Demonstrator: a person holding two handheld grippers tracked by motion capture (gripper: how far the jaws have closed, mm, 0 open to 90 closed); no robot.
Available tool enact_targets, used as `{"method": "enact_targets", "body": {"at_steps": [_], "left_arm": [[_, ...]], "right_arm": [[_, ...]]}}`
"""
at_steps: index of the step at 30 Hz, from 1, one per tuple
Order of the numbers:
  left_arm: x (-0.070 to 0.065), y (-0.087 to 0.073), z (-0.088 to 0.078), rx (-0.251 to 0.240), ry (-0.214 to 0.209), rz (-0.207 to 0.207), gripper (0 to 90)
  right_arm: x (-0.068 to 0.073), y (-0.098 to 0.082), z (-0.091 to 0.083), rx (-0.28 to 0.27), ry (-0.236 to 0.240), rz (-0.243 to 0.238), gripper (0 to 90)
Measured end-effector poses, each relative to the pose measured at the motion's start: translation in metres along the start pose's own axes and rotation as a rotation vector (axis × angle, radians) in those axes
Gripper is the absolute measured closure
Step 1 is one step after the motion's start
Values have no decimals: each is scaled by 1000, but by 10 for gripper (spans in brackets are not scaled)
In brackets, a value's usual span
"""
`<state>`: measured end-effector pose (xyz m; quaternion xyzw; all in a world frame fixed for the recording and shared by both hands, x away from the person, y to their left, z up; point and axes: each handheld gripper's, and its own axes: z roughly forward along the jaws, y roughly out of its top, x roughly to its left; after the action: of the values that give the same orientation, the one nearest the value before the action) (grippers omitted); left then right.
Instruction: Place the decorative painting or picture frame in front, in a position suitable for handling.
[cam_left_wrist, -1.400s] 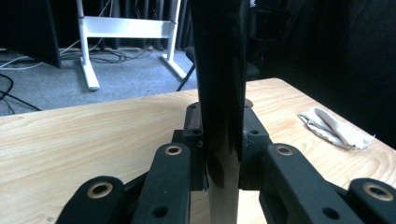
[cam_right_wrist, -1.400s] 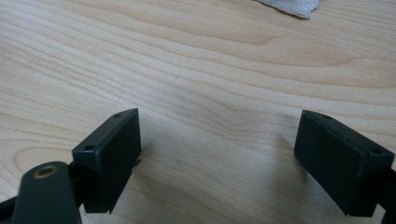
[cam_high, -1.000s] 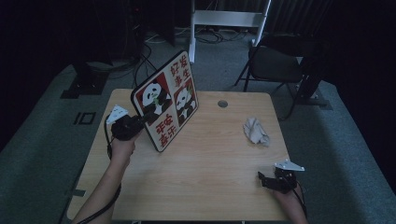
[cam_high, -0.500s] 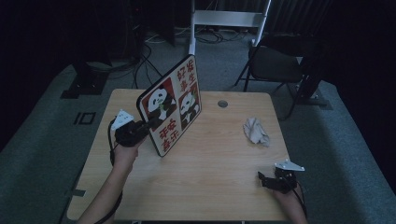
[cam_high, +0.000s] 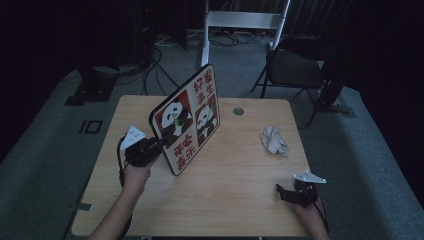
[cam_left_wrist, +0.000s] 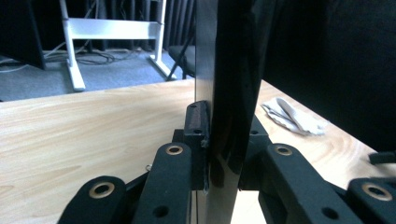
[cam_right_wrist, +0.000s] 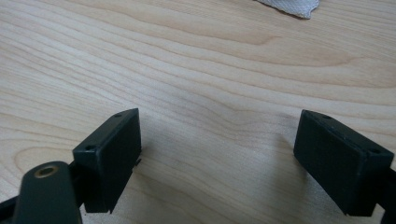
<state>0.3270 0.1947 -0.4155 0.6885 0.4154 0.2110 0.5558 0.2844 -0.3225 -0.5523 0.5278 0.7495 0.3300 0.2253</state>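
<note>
Panda board (cam_high: 190, 122) has tipped more upright and shifted right since earlier; my left gripper (cam_high: 159, 145) fingers pinch its lower edge above the desk (cam_high: 240, 200). Right gripper (cam_high: 289, 192) fingers rest spread, well apart.

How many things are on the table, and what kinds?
Panda board: 1
Crumpled cloth: 1
Grippers: 2, left gripper and right gripper
Total: 4
</note>
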Motion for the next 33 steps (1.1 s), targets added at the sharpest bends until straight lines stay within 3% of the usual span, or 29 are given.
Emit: {"method": "enact_targets", "body": {"at_steps": [11, 18, 21, 26, 29, 33], "left_arm": [[-15, -10, -14, 7, -32, -44, 793], [-31, -13, -22, 11, -50, 14, 791], [-36, -14, -25, 17, -55, 14, 792], [-41, -18, -29, 19, -76, -13, 791], [-48, -24, -35, 20, -95, -57, 790], [-52, -26, -39, 17, -98, -49, 792]], "right_arm": [[0, 0, 0, 1, 1, 1, 145], [0, 0, 0, 0, 0, 0, 145], [0, 0, 0, 0, 0, 0, 145], [0, 0, 0, 0, 0, 0, 145], [0, 0, 0, 0, 0, 0, 145], [0, 0, 0, 0, 0, 0, 145]]}}
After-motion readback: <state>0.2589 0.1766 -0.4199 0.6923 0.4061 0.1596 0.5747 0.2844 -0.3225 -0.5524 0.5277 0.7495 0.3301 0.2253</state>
